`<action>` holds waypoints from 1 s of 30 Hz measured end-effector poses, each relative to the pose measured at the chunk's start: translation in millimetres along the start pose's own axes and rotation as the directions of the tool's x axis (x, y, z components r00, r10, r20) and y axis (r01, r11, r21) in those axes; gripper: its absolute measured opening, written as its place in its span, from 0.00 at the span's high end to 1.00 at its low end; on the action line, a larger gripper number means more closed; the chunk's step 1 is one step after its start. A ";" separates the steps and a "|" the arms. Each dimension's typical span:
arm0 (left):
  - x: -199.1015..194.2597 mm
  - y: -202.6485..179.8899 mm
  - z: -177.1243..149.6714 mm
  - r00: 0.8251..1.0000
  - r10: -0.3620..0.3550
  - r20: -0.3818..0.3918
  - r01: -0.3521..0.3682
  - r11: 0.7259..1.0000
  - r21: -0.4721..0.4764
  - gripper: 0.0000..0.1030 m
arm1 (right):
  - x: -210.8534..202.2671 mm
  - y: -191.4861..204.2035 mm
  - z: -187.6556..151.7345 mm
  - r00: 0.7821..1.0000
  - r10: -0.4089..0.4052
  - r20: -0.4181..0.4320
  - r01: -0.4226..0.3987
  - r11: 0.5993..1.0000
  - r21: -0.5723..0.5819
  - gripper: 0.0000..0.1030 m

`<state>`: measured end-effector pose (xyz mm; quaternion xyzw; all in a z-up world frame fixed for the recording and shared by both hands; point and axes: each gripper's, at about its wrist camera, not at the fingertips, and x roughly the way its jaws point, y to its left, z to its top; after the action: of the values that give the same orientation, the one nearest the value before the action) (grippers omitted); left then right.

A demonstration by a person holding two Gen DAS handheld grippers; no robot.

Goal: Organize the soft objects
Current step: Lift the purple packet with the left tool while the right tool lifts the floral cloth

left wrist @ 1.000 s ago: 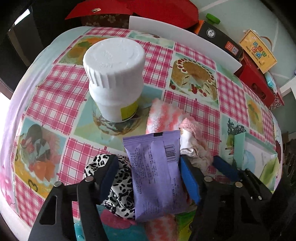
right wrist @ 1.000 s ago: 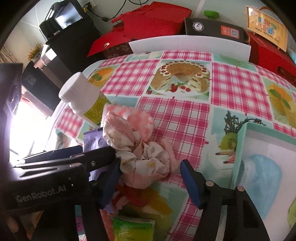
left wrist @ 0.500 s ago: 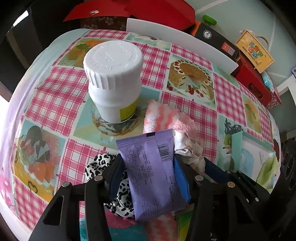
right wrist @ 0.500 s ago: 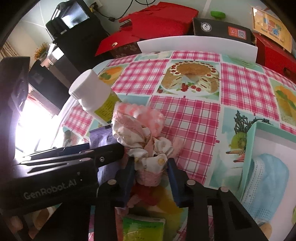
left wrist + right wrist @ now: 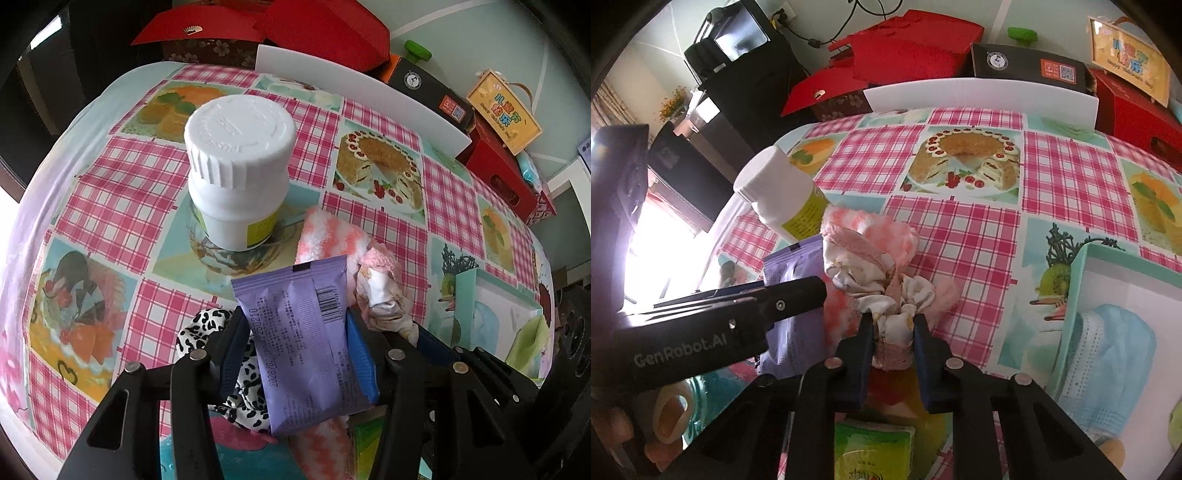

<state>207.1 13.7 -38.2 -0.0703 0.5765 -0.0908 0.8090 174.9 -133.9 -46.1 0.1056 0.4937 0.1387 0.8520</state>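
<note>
My left gripper is shut on a purple snack packet, its blue pads pressing both long edges. Under it lies a leopard-print cloth. A fluffy pink-and-white cloth lies just beyond the packet. In the right wrist view, the jaws of my right gripper are closing, and their pads squeeze the bottom of a crumpled pink floral cloth. That cloth rests against the fluffy cloth. The left gripper's black body crosses the left of this view, right beside the floral cloth.
A white bottle stands behind the cloths on the checked tablecloth. An open teal box with a blue face mask lies to the right. A green tissue pack is near the front edge. A white board and red boxes line the back.
Both grippers went from wide to closed: the left onto the purple packet, the right onto the floral cloth, which is now bunched between its pads. Neither hand shifted much.
</note>
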 end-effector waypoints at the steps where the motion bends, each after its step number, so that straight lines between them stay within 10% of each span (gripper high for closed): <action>1: -0.8 0.1 -0.3 1.000 -0.001 0.003 0.001 1.000 -0.001 0.48 | -1.3 0.5 0.3 1.000 -0.001 0.003 0.001 1.000 -0.001 0.79; 17: -38.1 4.5 -2.7 0.994 -0.046 0.103 0.048 0.999 -0.014 0.49 | -44.8 2.8 5.9 0.993 -0.009 0.117 0.009 1.000 -0.006 0.82; 30: -100.3 -12.2 -10.8 0.957 -0.133 0.260 0.127 0.991 0.039 0.49 | -134.0 -12.0 2.8 0.942 -0.093 0.324 0.085 0.996 0.041 0.82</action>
<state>164.1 24.6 53.2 -0.1102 0.4578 -0.1399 0.8710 115.4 -190.9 60.2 0.1159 0.3525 0.0742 0.9256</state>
